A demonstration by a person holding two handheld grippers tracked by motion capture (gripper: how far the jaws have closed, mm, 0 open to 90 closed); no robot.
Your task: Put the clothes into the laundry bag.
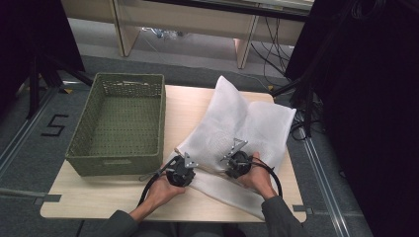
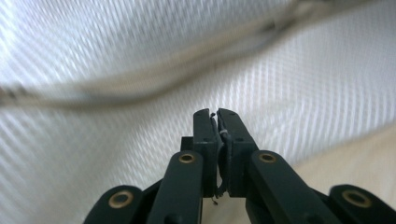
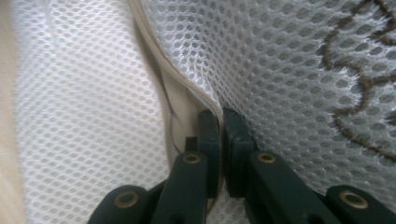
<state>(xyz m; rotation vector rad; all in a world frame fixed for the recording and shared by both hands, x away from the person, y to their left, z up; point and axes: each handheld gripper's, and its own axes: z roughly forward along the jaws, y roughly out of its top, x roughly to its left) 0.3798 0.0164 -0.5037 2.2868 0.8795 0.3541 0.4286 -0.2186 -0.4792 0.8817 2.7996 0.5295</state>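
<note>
A white mesh bag (image 1: 247, 123) lies across the right half of the wooden table (image 1: 99, 197). Both grippers press down on its near edge. My left gripper (image 1: 180, 170) is at the bag's front left corner. In the left gripper view its jaws (image 2: 215, 114) are shut over the blurred mesh (image 2: 303, 93), with a thin pale sliver between the pads that I cannot identify. My right gripper (image 1: 237, 163) sits a hand's width to the right. Its jaws (image 3: 219, 114) are shut on the bag's beige-trimmed seam (image 3: 159, 51).
A green woven basket (image 1: 113, 163) stands on the left of the table, with nothing in it, close to the left gripper. Brown embroidery (image 3: 355, 107) marks the mesh (image 3: 280, 56) beside the right jaws. Dark stands and cables surround the table.
</note>
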